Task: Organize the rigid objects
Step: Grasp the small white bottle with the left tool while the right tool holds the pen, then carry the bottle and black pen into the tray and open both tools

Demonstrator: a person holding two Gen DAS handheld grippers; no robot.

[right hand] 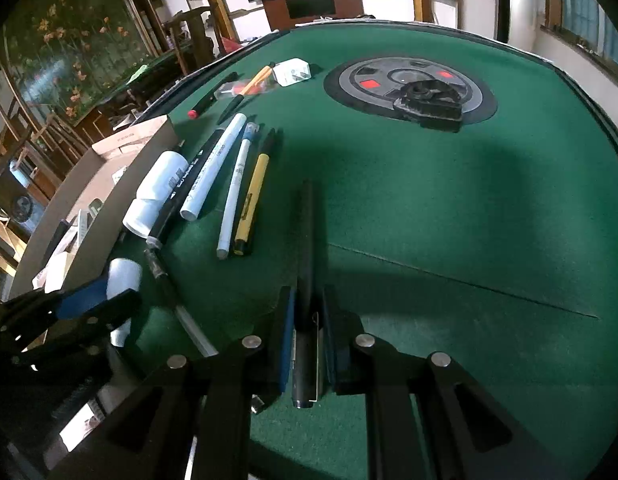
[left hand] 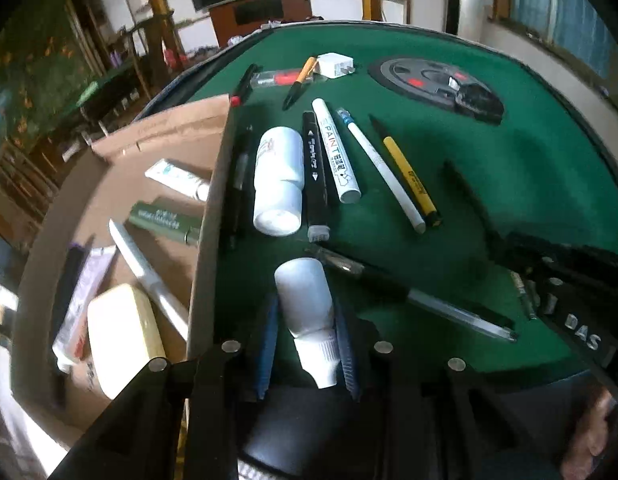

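Observation:
My left gripper (left hand: 307, 308) is shut on a small white bottle (left hand: 305, 300), held just above the green felt table (left hand: 509, 184) beside the cardboard box (left hand: 177, 128). It also shows in the right wrist view (right hand: 105, 296) with the bottle (right hand: 123, 276). My right gripper (right hand: 309, 300) is shut on a black pen (right hand: 307, 240) over the felt. A row lies ahead: a larger white bottle (left hand: 278, 184), a black marker (left hand: 315, 172), a white paint marker (left hand: 335, 152), a white pen (left hand: 381, 172) and a yellow pen (left hand: 411, 180).
The box holds a white knife (left hand: 145, 268), tubes and a cream case (left hand: 121, 336). A clear-barrel pen (left hand: 409, 292) lies near my left gripper. A white charger (left hand: 336, 65), more pens and a round centre panel (right hand: 409, 88) with a black object sit farther back.

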